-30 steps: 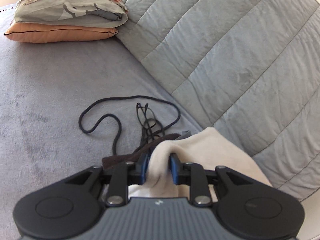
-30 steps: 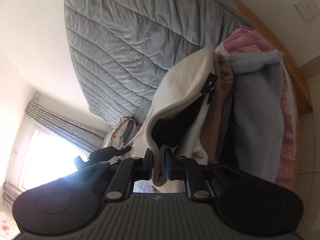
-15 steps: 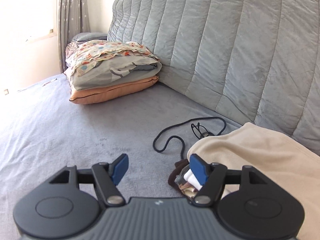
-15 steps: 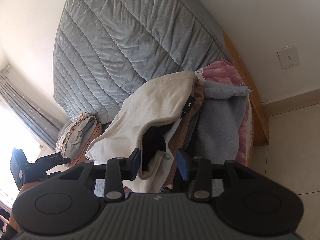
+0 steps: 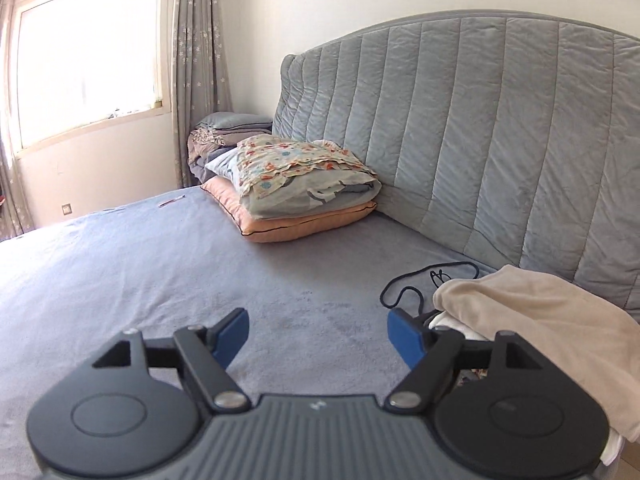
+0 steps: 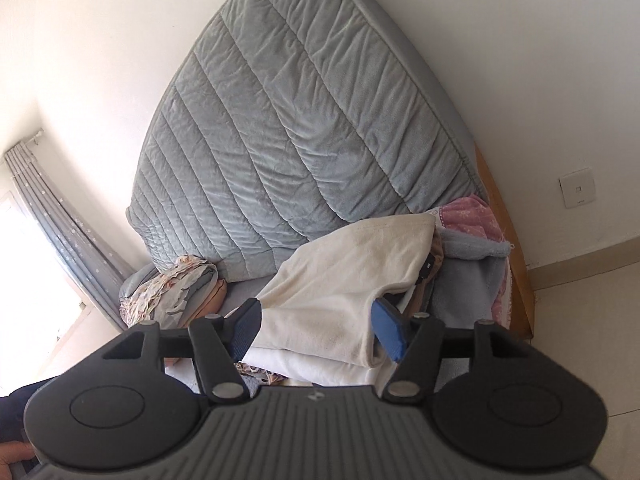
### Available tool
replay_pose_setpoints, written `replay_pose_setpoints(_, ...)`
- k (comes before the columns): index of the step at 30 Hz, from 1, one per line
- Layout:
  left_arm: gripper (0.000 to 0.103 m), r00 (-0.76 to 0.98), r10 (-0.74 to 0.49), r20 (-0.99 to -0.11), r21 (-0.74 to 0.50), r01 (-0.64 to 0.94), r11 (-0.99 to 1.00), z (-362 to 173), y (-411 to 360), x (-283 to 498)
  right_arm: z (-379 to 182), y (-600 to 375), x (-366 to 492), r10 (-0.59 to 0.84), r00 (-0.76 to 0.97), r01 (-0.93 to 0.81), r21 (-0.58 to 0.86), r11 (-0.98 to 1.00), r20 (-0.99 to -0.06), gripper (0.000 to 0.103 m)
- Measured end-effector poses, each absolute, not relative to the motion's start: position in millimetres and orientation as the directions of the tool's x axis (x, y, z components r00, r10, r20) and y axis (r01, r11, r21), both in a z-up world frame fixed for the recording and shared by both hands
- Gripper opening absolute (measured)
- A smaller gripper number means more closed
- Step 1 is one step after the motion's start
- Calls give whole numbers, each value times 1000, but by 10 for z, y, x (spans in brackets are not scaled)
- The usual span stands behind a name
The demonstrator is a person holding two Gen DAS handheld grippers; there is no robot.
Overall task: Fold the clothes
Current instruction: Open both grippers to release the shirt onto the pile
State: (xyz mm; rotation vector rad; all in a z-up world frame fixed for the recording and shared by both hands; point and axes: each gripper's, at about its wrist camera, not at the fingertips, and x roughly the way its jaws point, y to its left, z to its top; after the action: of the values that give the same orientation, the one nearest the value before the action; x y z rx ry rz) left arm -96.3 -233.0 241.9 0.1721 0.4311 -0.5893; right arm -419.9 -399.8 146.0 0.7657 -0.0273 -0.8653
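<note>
A cream fleece garment [image 5: 536, 320] lies folded on top of a pile of clothes at the right edge of the bed; it also shows in the right wrist view [image 6: 348, 280]. My left gripper [image 5: 318, 336] is open and empty, above the grey bedsheet [image 5: 160, 280], left of the pile. My right gripper [image 6: 320, 330] is open and empty, its jaws standing apart in front of the cream garment's lower edge. White cloth [image 6: 304, 368] lies under the cream one.
A quilted grey headboard [image 5: 480, 140] stands behind the bed. Stacked pillows [image 5: 300, 196] lie at its left. A black cord [image 5: 416, 284] lies on the sheet beside the pile. Light blue [image 6: 468, 280] and pink [image 6: 468, 216] blankets sit by the bed's wooden edge.
Both grippers opened and let go of the cream garment, then pulled back from it. The garment now rests on the pile.
</note>
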Motion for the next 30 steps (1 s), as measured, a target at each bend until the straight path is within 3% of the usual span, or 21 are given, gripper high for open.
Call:
replay_pose_setpoints(8, 88, 811, -440, -386, -76, 447, 891, 2550, -840, -1373, 2174, -3121, -3878, -592, 804, 544, 474, 692, -59, 87)
replay_pose_setpoints(14, 91, 878, -298, -374, -173, 250, 953, 2491, 548, -1623, 2501, -2427, -3484, -298, 954, 269, 401, 876, 12, 91)
replay_pose_setpoints(18, 95, 897, -243, -369, -217, 171, 961, 2601, 1214, -1825, 2706, -2136, -3278, -109, 993, 84, 441, 893, 32, 93)
replay_pose_setpoints(22, 102, 918, -240, -315, -241, 167, 956, 2842, 1513, -2054, 3070, -1839, -3200, -2, 997, -29, 375, 927, 83, 99)
replay_pose_setpoints(26, 103, 930, -253, -265, -239, 191, 952, 2908, 1512, -2130, 3320, -1552, -3166, 85, 989, -115, 261, 959, 123, 103)
replay_pose_setpoints(28, 103, 928, -233, -291, -217, 174, 961, 2790, 1424, -2027, 3377, -1422, -3112, 119, 985, -142, 200, 969, 121, 103)
replay_pose_setpoints(30, 103, 911, -210, -355, -205, 143, 968, 2494, 1351, -1827, 3233, -1345, -2904, 127, 991, -133, 146, 980, 52, 103)
